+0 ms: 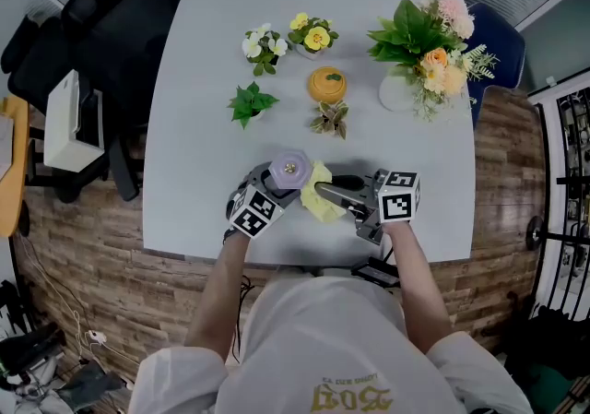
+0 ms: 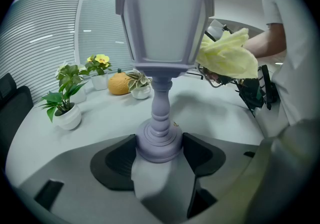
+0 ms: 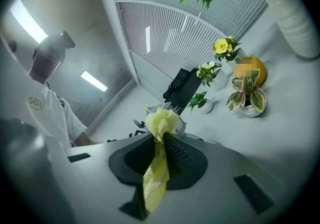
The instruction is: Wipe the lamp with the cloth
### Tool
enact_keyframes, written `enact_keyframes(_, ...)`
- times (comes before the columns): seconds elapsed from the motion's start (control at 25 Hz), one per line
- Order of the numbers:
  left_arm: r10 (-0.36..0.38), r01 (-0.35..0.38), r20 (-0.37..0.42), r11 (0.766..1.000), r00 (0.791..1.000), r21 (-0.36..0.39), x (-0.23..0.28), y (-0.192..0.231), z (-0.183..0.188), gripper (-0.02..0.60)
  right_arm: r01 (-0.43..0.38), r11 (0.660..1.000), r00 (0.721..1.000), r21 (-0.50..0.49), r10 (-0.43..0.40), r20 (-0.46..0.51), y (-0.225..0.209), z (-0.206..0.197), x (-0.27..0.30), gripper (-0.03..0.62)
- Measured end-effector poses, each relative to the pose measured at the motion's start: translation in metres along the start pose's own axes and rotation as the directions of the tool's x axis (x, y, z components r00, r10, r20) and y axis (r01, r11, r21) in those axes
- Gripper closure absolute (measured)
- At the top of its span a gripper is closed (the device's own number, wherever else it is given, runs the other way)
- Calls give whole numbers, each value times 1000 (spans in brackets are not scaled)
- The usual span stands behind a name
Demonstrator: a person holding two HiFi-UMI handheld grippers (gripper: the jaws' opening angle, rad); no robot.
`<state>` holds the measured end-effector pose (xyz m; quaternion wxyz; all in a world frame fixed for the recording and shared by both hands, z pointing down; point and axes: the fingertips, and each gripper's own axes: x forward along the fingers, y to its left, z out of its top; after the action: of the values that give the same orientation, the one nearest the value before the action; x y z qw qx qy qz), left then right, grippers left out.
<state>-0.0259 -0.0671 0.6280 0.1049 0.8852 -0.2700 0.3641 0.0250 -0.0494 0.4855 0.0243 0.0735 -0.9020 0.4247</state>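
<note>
Head view: lamp (image 1: 291,169) stands near the bench's (image 1: 203,80) front edge, between left gripper (image 1: 275,185) and right gripper (image 1: 326,193). Left gripper view: jaws closed on the lamp's base, apparently steadying it upright. Right gripper view: jaws pinch the yellow cloth (image 3: 159,168), its bunched end toward the shade for wiping.

Pale grey table (image 1: 194,80), four small potted plants (image 1: 250,102), orange ornament (image 1: 326,84) among them, flower vase (image 1: 398,92) at far right

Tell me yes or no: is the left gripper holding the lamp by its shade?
No, the left gripper clamps the lamp at its round base, below the shade.
</note>
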Motion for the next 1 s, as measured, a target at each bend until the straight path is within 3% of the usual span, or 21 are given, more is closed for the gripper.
enact_keyframes(0.36, 2, -2, 1, 1000, 1000, 2, 0, 0, 0, 285, -23, 1000, 999, -2, 23, -46, 2, -9, 10, 537)
enact_keyframes(1.0, 4, -4, 0, 1000, 1000, 2, 0, 0, 0, 285, 13, 1000, 995, -23, -15, -95, -8, -14, 14, 537)
